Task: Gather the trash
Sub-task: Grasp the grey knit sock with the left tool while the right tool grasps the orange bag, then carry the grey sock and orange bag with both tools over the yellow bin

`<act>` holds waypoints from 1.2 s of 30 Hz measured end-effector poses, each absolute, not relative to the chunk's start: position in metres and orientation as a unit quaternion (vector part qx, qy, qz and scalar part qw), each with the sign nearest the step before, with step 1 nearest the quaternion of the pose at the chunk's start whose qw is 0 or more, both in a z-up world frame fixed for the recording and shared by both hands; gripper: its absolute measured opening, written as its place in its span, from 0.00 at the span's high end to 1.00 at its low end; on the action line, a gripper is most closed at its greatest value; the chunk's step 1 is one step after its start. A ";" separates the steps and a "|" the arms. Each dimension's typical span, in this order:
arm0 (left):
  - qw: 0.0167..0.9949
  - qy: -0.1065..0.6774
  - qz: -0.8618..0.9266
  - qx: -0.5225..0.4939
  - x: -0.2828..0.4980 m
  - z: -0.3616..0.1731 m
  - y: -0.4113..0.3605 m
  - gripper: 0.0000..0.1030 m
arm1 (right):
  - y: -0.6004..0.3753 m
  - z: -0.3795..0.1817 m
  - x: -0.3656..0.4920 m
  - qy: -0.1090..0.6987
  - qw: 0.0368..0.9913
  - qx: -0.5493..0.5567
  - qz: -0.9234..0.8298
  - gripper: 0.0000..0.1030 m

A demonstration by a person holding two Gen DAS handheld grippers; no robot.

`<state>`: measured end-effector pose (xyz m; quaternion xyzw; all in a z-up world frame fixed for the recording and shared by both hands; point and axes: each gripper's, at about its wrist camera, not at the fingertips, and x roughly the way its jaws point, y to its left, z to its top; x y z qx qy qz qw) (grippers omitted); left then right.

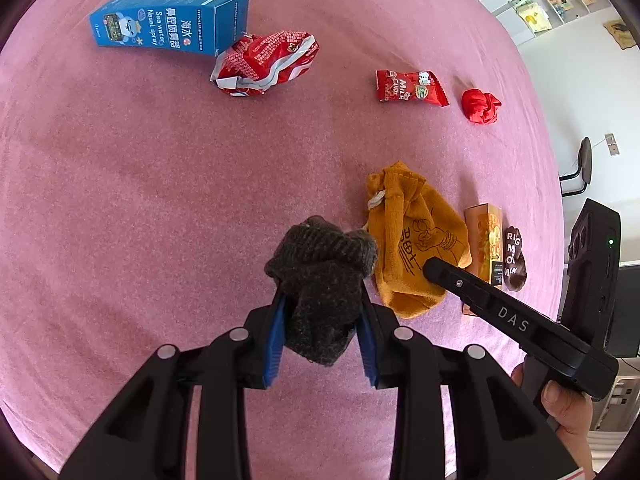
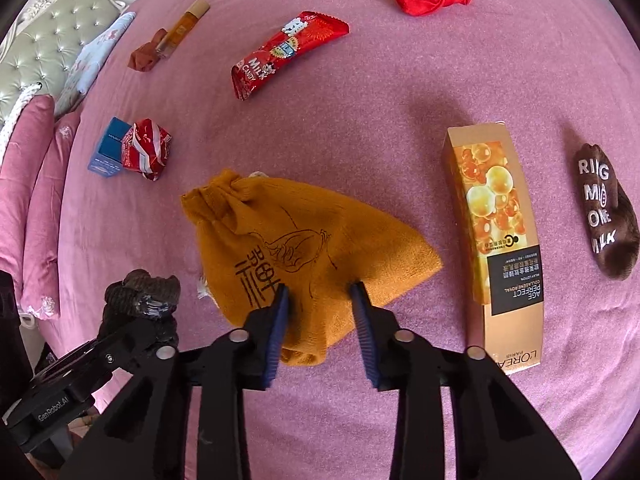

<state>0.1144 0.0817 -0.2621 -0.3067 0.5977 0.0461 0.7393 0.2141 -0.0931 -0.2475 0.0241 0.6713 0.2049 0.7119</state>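
Left gripper (image 1: 322,312) pinches dark sock (image 1: 320,276) upright; right gripper (image 2: 320,312) clamps orange pouch (image 2: 304,248)

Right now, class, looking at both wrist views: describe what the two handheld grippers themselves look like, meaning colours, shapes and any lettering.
Both are matte black plastic. Each has two fingers on linkage arms with round silver pivot pins, and ribbed blue pads line the inner faces. The left gripper shows "GenRobot.AI" in white on its body in the right wrist view. The right gripper has "DAS" on its side and a small green light on its body in the left wrist view.
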 end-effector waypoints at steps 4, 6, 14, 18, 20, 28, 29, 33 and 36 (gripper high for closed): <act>0.738 0.598 0.041 -0.310 0.111 -0.258 0.081 0.69 | -0.092 -0.241 0.205 0.666 0.712 0.015 0.222 0.94; 0.738 0.600 0.040 -0.306 0.108 -0.254 0.079 0.69 | -0.095 -0.234 0.198 0.661 0.716 0.013 0.222 0.95; 0.742 0.608 0.009 -0.283 0.075 -0.224 0.068 0.69 | -0.130 -0.196 0.159 0.650 0.730 0.063 0.200 0.96; 0.742 0.616 -0.019 -0.266 0.053 -0.209 0.054 0.69 | -0.150 -0.175 0.130 0.643 0.740 0.072 0.183 0.96; 0.742 0.618 -0.034 -0.258 0.043 -0.202 0.046 0.69 | -0.162 -0.167 0.114 0.642 0.743 0.080 0.171 0.96; 0.742 0.635 -0.107 -0.187 0.012 -0.184 -0.006 0.69 | -0.224 -0.138 0.046 0.623 0.765 0.121 0.112 0.96; 0.741 0.637 -0.117 -0.177 0.009 -0.182 -0.015 0.69 | -0.233 -0.136 0.037 0.622 0.766 0.126 0.105 0.96; 0.731 0.648 -0.156 -0.146 -0.001 -0.178 -0.058 0.69 | -0.275 -0.129 0.001 0.620 0.767 0.146 0.078 0.96; 0.719 0.657 -0.188 -0.123 -0.008 -0.177 -0.099 0.69 | -0.313 -0.121 -0.027 0.613 0.771 0.166 0.052 0.96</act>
